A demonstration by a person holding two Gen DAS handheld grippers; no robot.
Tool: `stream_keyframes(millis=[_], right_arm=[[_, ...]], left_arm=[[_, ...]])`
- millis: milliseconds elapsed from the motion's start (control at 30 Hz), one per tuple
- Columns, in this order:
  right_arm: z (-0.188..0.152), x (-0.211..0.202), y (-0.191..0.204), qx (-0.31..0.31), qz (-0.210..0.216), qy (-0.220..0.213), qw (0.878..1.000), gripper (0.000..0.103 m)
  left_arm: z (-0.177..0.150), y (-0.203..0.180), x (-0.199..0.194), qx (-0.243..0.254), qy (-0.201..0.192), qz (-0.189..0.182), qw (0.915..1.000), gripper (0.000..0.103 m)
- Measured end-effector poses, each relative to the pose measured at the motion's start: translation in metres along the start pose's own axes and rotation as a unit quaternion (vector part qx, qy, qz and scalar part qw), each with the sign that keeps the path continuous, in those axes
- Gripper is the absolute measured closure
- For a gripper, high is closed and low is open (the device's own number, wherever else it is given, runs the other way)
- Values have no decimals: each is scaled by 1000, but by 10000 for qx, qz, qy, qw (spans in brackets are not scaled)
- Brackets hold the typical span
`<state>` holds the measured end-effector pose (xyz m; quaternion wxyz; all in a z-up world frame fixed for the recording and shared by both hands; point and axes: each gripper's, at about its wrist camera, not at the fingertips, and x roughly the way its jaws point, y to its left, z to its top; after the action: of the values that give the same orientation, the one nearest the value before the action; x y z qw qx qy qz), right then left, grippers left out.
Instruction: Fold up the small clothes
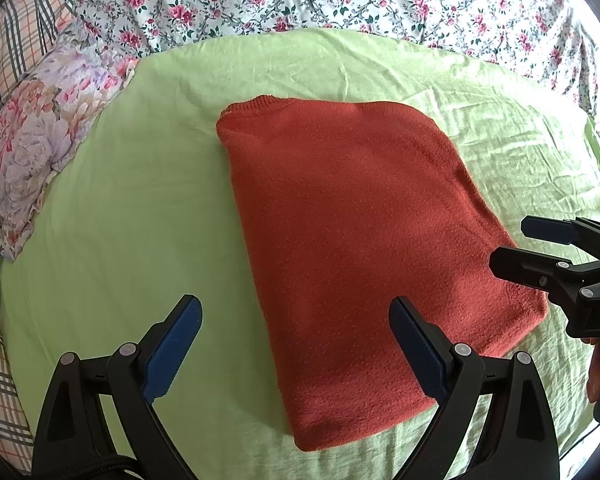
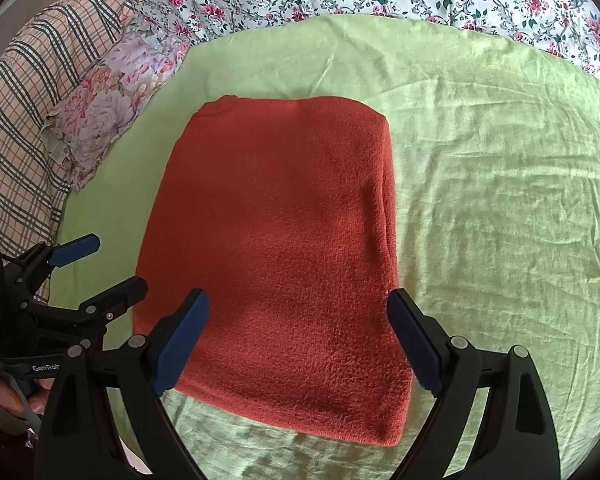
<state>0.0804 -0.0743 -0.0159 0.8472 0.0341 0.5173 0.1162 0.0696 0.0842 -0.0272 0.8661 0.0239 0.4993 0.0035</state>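
From the left wrist, the rust-red knitted sweater [image 1: 360,248] lies folded into a thick oblong on the wrinkled pale-green sheet [image 1: 112,208], its ribbed edge at the far end. The left gripper [image 1: 296,344] hovers spread wide and empty above the near left corner, one blue pad over bare sheet. The right gripper [image 1: 512,248] enters at the sweater's right edge, also parted and empty.

From the right wrist, the right gripper [image 2: 298,340] straddles the near end of the sweater [image 2: 276,248], grasping nothing. A pinch here could catch only the top layer (the knit looks bulky) and peel the fold apart, or snag the loose sheet [image 2: 500,200] underneath.
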Motion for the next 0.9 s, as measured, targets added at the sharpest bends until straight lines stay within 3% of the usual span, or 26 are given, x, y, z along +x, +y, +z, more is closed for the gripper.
stream_keyframes(millis=[900], right_arm=[[-2,-3,-7,171,33,-142,9997,13]], left_arm=[[2,-1,5,-45,-44,-20,10000,8]])
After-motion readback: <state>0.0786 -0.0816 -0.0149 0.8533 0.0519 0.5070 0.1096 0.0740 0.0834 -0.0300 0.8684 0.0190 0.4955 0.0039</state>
